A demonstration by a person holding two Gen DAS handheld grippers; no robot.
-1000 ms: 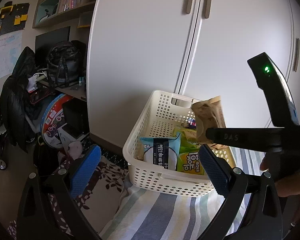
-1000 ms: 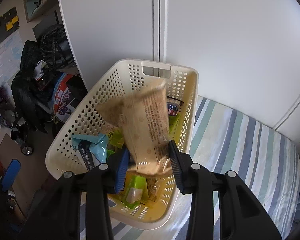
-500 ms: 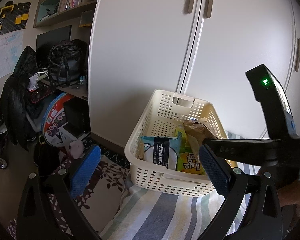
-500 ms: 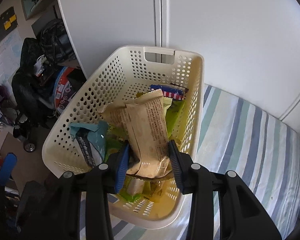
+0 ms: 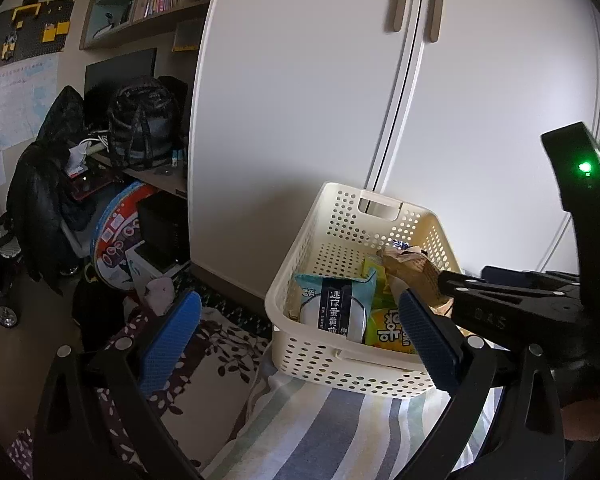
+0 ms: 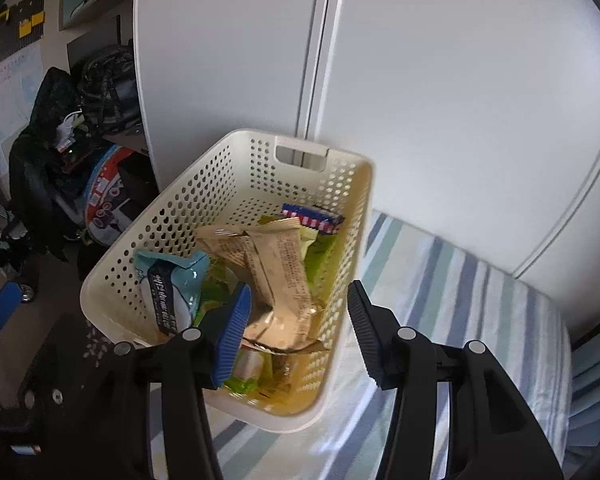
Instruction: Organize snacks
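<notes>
1. Right tool (image 6: 298,320) is spread wide over the near end of the basket (image 6: 228,160); brown snack pack (image 6: 276,276) lies loose inside on the other packs, betw the blue pack (image 6: 168,292) and the right wall.
2. Best next, I think: lift straight up, keep pads off the rim.
3. Left tool (image 5: 296,332) spread, empty, near-left of basket.
4. Basket sits on the striped bed (image 6: 460,280), wardrobe (image 6: 460,80) right behind; far end tight.

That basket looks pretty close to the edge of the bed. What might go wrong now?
The white basket sits at the corner of the striped bedding, so a nudge might tip it to the floor. The right gripper, open over the brown packet, straddles the basket's side wall, so its fingers might catch the wall when pulling away.
</notes>
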